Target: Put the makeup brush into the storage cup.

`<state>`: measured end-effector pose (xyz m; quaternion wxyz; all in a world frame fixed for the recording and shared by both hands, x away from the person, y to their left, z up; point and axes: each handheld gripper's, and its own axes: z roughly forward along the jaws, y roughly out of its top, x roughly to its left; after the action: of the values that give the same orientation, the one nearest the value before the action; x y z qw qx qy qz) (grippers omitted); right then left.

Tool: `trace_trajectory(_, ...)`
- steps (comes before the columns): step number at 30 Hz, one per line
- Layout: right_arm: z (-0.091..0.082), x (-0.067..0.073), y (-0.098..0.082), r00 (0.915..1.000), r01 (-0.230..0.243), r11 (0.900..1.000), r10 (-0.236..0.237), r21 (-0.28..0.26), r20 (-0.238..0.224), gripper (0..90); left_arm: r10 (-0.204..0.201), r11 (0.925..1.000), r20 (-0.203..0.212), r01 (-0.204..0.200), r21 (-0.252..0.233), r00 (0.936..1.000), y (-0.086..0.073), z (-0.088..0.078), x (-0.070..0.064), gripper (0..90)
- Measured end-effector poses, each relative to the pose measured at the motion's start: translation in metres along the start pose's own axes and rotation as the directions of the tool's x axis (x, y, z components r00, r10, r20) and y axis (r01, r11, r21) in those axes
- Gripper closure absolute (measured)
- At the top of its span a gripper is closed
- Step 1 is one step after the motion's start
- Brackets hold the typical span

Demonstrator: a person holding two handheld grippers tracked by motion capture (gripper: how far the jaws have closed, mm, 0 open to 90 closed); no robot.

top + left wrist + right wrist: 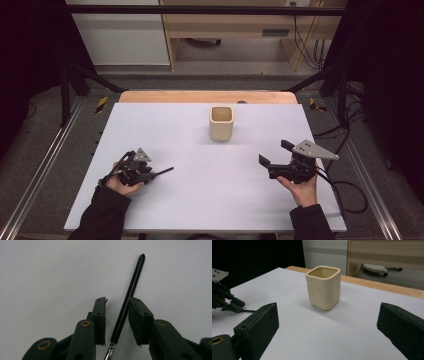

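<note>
Left gripper view, taken close along our left gripper [117,305], showed a slim black brush handle with a silver ferrule [126,307] lying slanted between the two black jaws. The right-hand pad [139,320] touched the handle's side, while a narrow gap stood between the handle and the left-hand pad [99,317], so the jaws were slightly apart and not clamped on it. The rounded tip of the handle reached well past the jaws over the white table sheet [50,272].

From the high view, our left hand [122,181] rested near the front left of the sheet, with the handle poking out toward the middle. Our right gripper [275,156] sat at the front right, held in our right hand [300,189], its jaws spread wide with nothing between them.

Farther off, a cream square ceramic cup [221,123] stood upright toward the back of the sheet, well apart from both grippers. Behind it ran the table's wooden edge [165,96].
</note>
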<state>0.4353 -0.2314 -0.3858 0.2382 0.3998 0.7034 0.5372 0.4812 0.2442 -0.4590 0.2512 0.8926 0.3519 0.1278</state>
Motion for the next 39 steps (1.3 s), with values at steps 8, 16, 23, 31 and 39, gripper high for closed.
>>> trace_trajectory(8,0.0,0.0,0.0,1.0,-0.003,1.0,0.003,-0.002,-0.001,4.2,0.004,0.9998,0.002,-0.004,0.02,1.0,0.002,0.0,-0.003,78.2)
trace_trajectory(16,0.001,0.0,0.0,1.0,-0.003,1.0,0.003,0.002,0.0,4.2,-0.01,0.9995,-0.005,0.01,0.031,0.9999,0.003,-0.001,-0.004,83.6)
trace_trajectory(23,0.001,0.001,0.0,1.0,-0.004,1.0,0.004,0.001,-0.004,4.3,-0.014,0.9996,-0.013,0.015,0.026,0.9998,0.004,0.0,-0.005,83.2)
trace_trajectory(31,0.0,0.0,0.0,1.0,-0.002,1.0,0.002,0.0,-0.003,4.3,-0.003,1.0,-0.003,0.003,0.002,1.0,0.01,-0.012,-0.005,68.0)
trace_trajectory(39,0.001,0.001,0.0,1.0,-0.002,1.0,0.002,0.008,-0.002,4.3,0.003,0.9974,0.017,-0.005,0.072,0.9999,0.021,-0.01,0.002,53.0)
